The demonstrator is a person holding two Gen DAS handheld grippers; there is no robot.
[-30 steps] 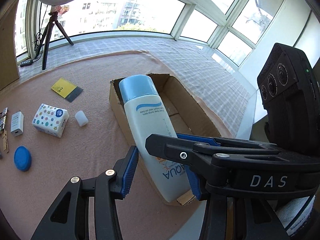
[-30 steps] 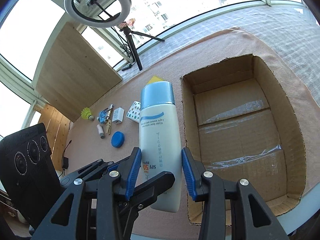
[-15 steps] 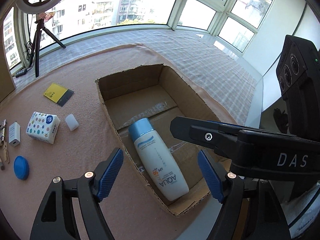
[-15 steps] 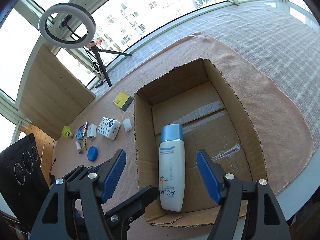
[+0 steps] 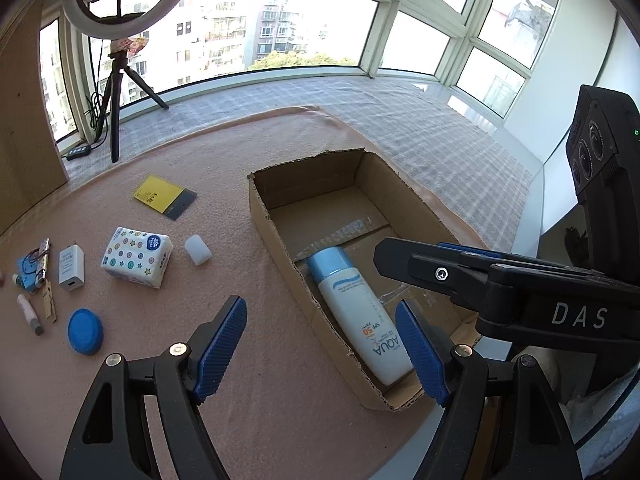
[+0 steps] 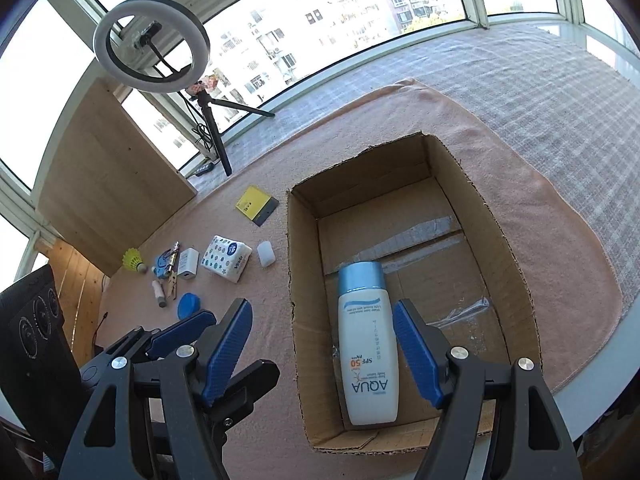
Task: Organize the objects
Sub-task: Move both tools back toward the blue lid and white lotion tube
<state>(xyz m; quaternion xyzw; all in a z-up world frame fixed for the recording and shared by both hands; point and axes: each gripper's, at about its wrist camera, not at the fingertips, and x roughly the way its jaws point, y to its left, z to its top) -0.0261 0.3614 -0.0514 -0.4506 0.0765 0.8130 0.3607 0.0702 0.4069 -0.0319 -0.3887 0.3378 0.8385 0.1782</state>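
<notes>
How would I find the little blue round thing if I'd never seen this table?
Start at the cardboard box on the pink cloth, then look at the small things scattered to its left. Nearest the camera in that group lies the blue round lid, just below the white charger. It is the only flat, solid blue disc there.

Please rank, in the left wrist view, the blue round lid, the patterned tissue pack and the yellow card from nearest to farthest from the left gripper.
From the left gripper:
1. Blue round lid, near left.
2. Patterned tissue pack, farther back, left.
3. Yellow card, farthest, toward the window.
</notes>
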